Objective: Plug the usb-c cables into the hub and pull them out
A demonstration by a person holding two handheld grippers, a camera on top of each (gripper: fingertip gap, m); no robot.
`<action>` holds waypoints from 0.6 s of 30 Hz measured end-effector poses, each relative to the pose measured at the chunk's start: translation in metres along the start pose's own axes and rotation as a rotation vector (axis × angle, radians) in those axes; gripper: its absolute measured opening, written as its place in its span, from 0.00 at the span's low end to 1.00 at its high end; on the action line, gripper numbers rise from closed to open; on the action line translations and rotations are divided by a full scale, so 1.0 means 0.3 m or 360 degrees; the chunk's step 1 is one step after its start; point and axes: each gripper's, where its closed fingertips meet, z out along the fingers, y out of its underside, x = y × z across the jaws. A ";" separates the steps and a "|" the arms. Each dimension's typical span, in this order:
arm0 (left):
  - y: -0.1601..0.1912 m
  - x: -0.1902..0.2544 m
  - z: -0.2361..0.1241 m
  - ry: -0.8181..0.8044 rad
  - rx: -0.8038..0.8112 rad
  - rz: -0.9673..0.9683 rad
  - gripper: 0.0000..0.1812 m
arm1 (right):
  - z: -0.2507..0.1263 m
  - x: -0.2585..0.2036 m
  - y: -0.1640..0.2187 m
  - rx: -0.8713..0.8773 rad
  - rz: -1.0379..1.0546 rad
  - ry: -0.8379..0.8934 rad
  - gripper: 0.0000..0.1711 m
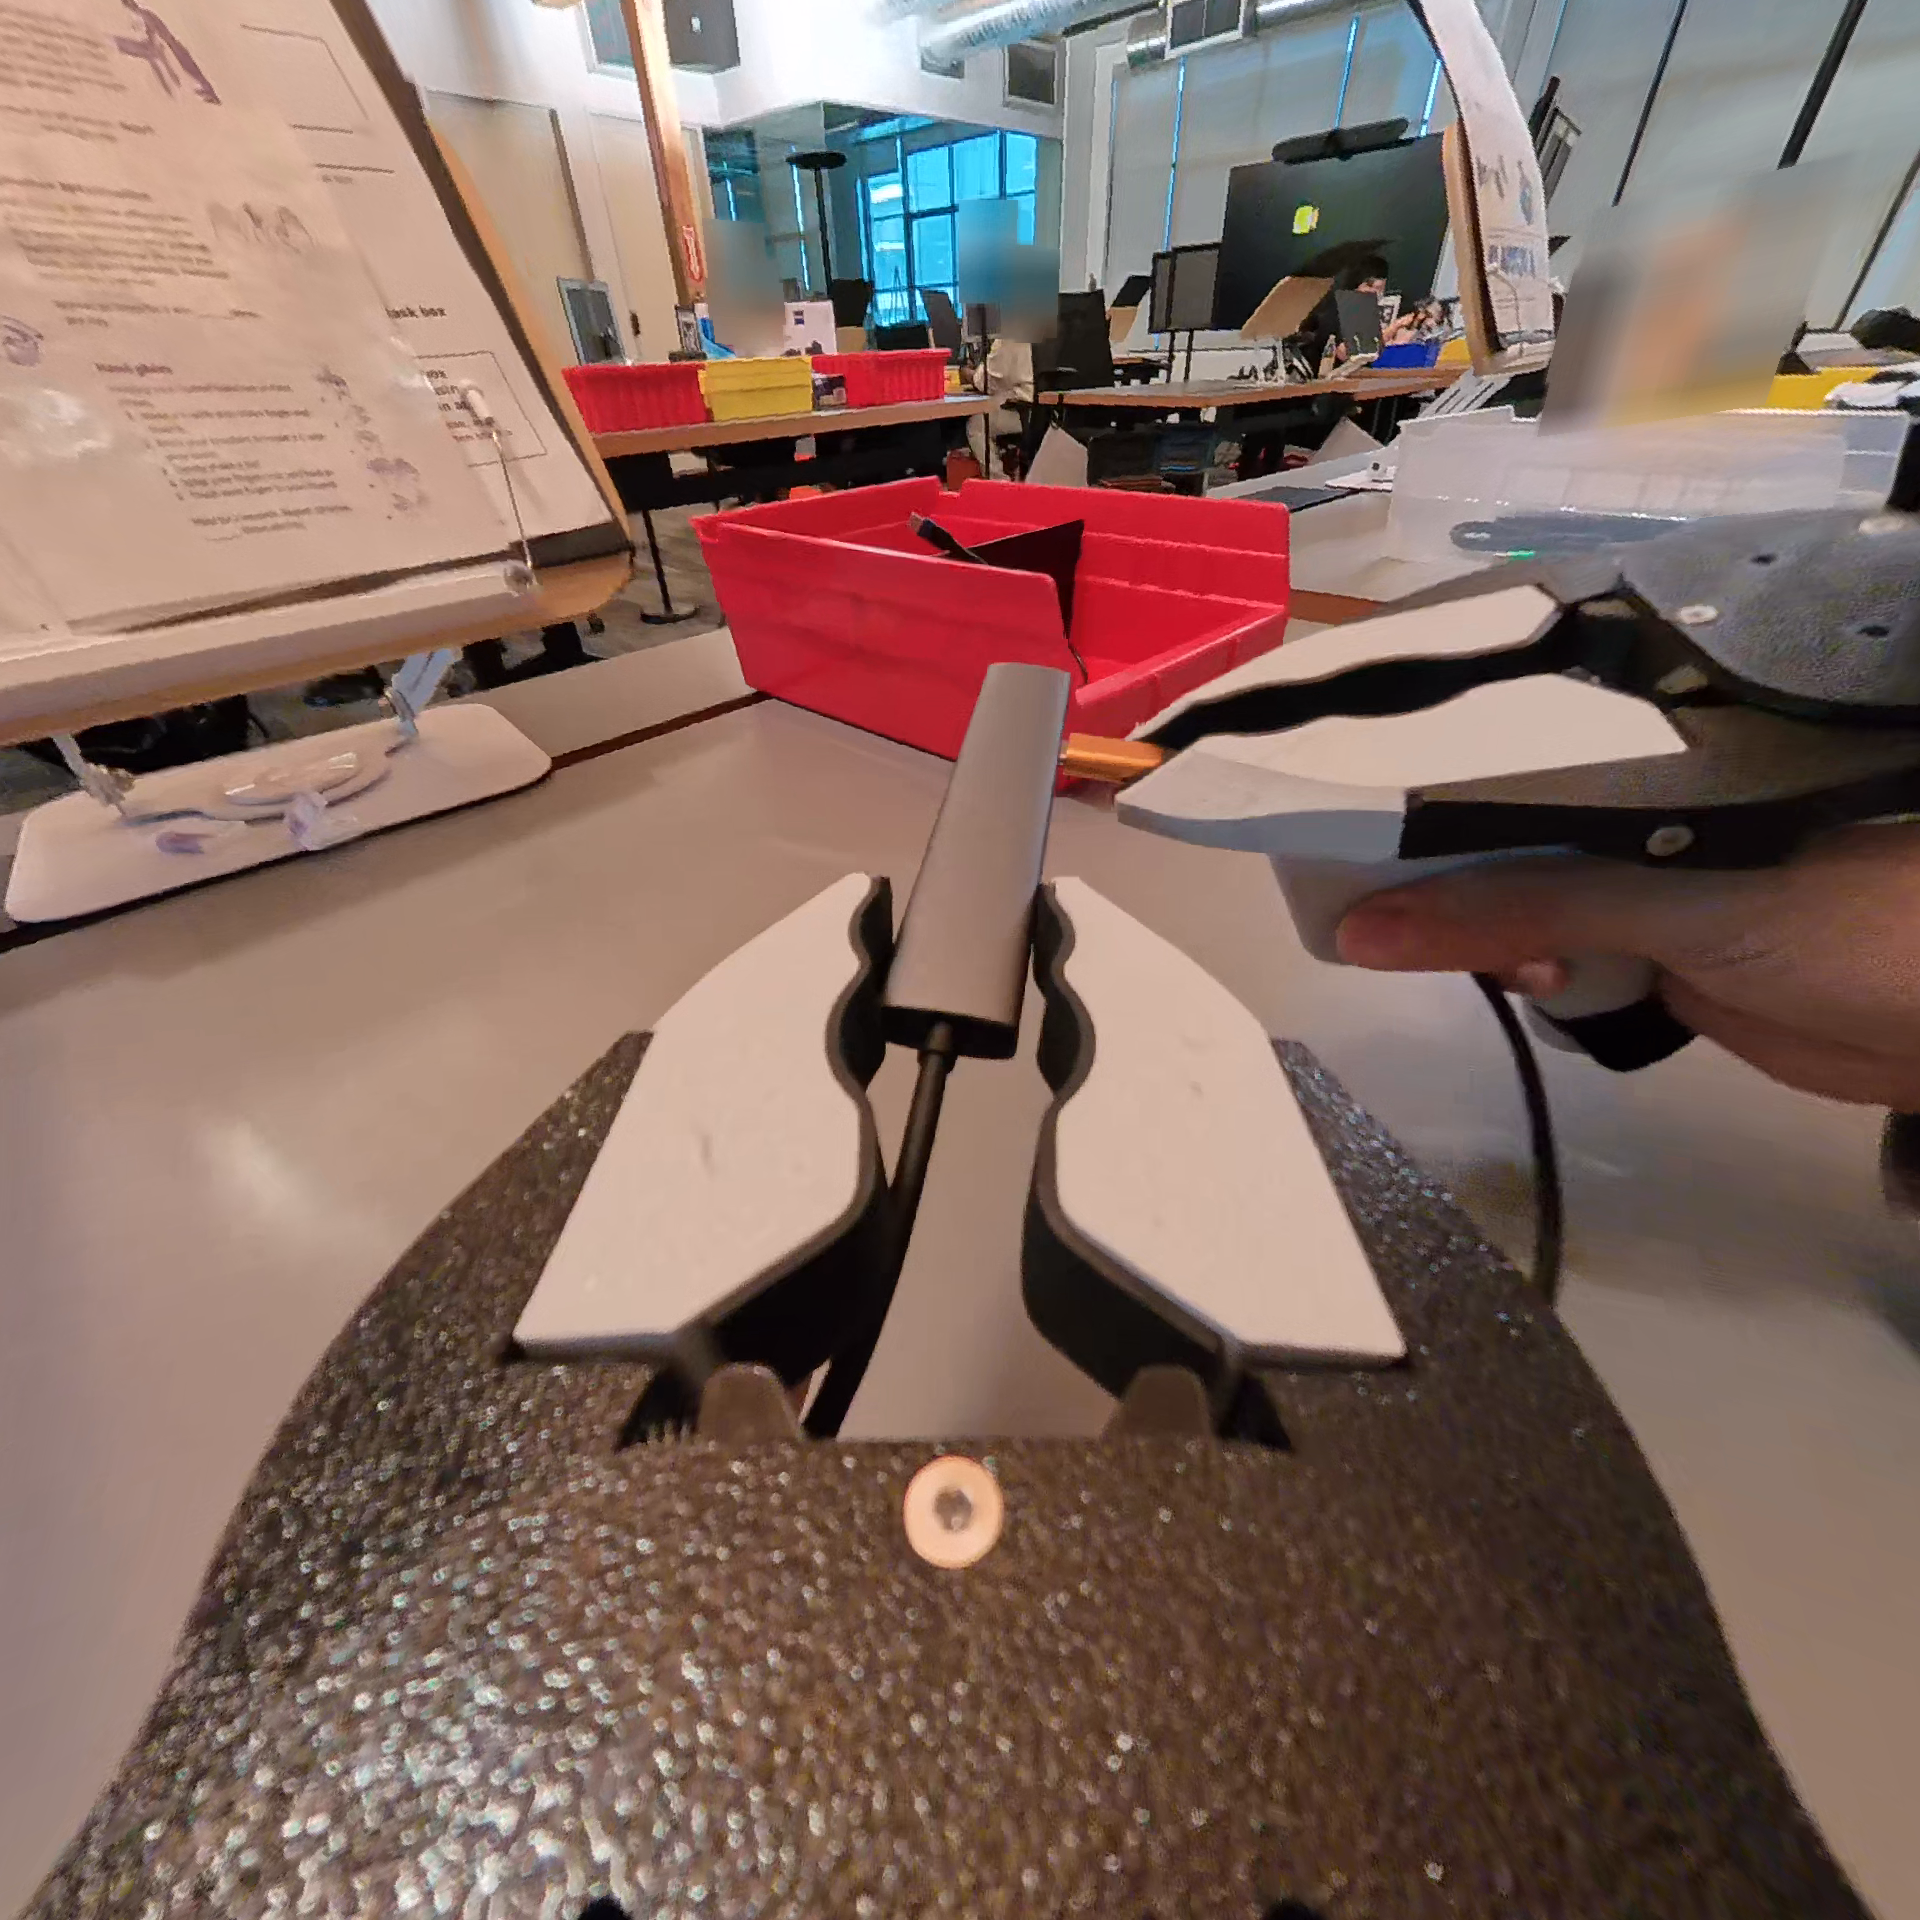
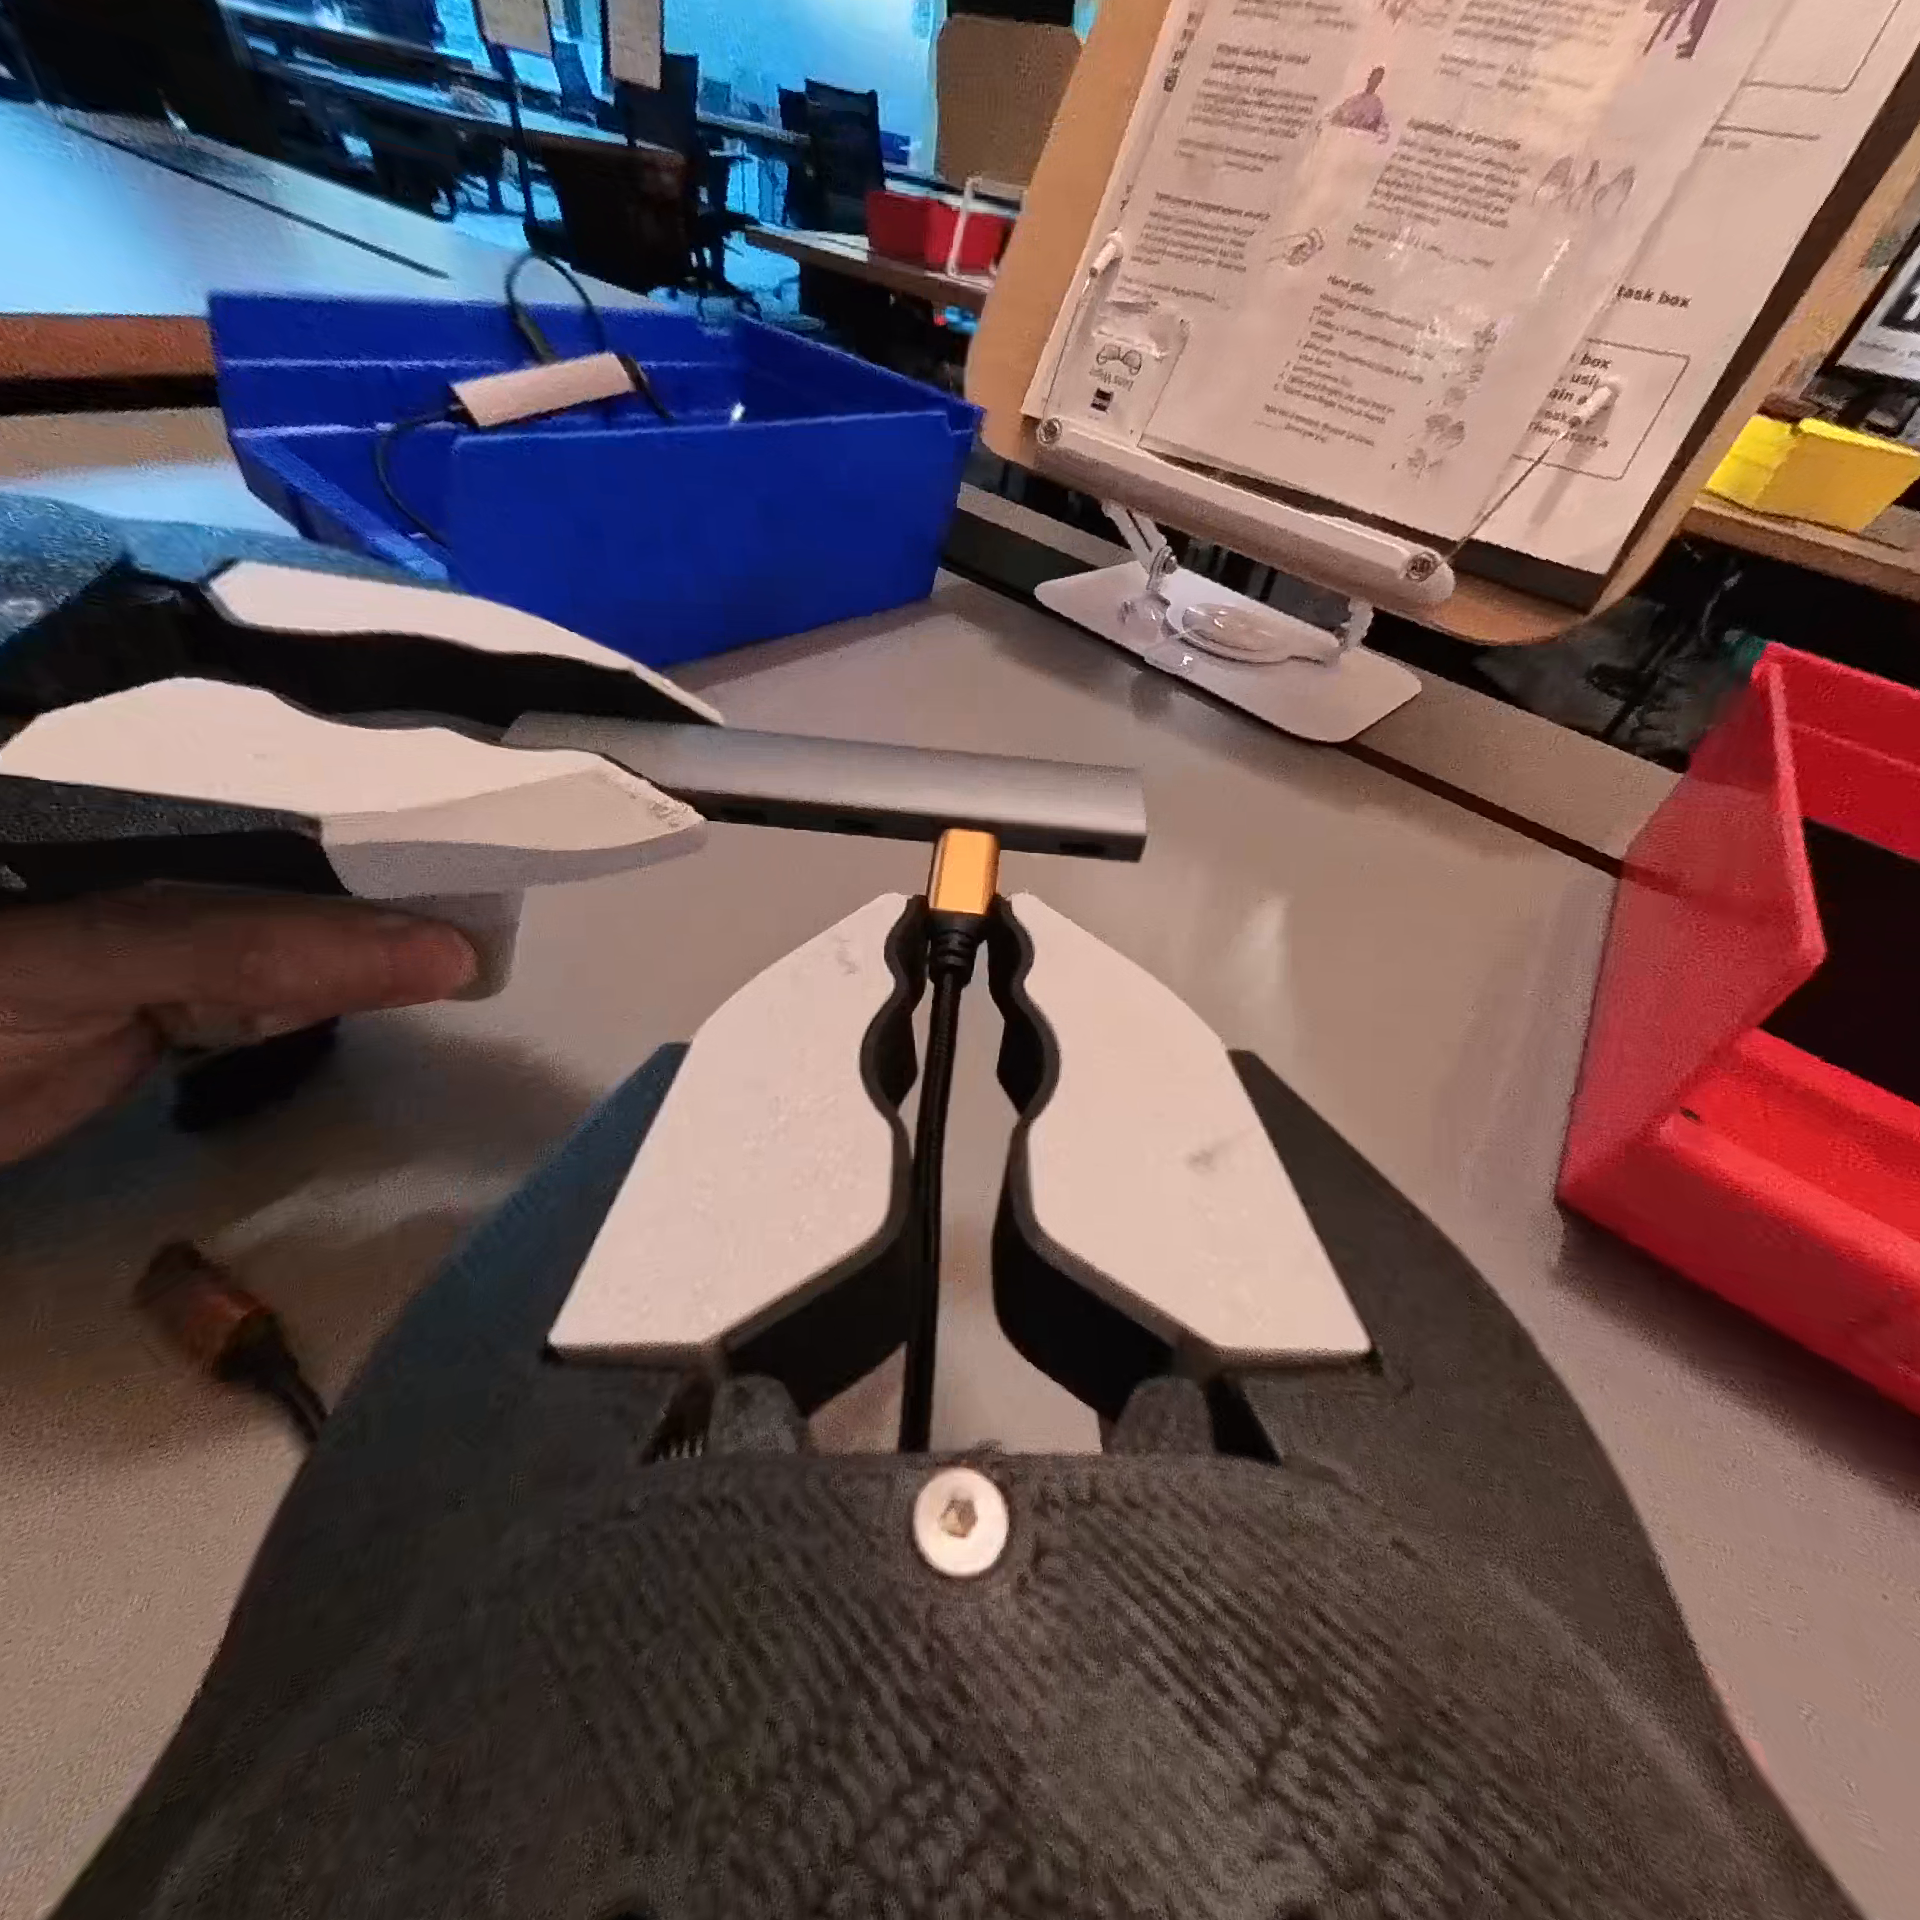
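My left gripper [image 1: 961,914] is shut on a slim grey hub [image 1: 987,831] and holds it above the table, its black lead running back between the fingers. My right gripper [image 2: 956,920] is shut on a black usb-c cable with an orange plug [image 2: 964,871]. The plug meets a port on the long side of the hub [image 2: 883,795]. In the left wrist view the right gripper [image 1: 1153,769] comes in from the right with the orange plug [image 1: 1107,755] against the hub. A second orange-ended cable [image 2: 213,1314] lies on the table at the lower left.
A red bin [image 1: 997,613] stands just behind the hub. A blue bin [image 2: 623,478] holding another hub and cable sits at the far left. A document stand with printed sheets [image 2: 1403,312] stands at the table's back. A person's hands hold both grippers. My hands' fingertips stand some 6 cm from each other.
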 end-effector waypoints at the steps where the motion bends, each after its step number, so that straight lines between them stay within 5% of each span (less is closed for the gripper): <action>1: -0.004 0.010 0.001 -0.0002 0.0014 0.0013 0.14 | -0.011 0.002 -0.003 -0.0012 0.0001 -0.0001 0.07; 3: -0.006 0.019 0.004 -0.0003 0.0020 0.0016 0.14 | -0.027 -0.001 -0.004 -0.0034 -0.0030 -0.0024 0.07; 5: -0.012 -0.176 -0.047 -0.0379 0.0080 -0.0125 0.13 | -0.080 0.031 0.024 -0.0106 -0.0102 0.0022 0.07; 7: -0.015 -0.309 -0.102 -0.0403 0.0108 -0.0343 0.13 | -0.148 0.088 0.056 -0.0094 -0.0031 0.0077 0.07; 9: -0.073 -0.267 -0.110 -0.0318 0.0187 -0.0228 0.13 | -0.202 0.146 0.044 -0.0002 0.0117 0.0126 0.07; 13: -0.116 -0.093 -0.054 -0.0087 0.0192 0.0101 0.13 | -0.286 0.353 -0.167 0.0232 0.0040 0.0368 0.07; 18: -0.051 -0.061 -0.014 -0.0027 0.0132 0.0033 0.13 | -0.306 0.644 -0.540 0.0544 -0.0095 0.0518 0.07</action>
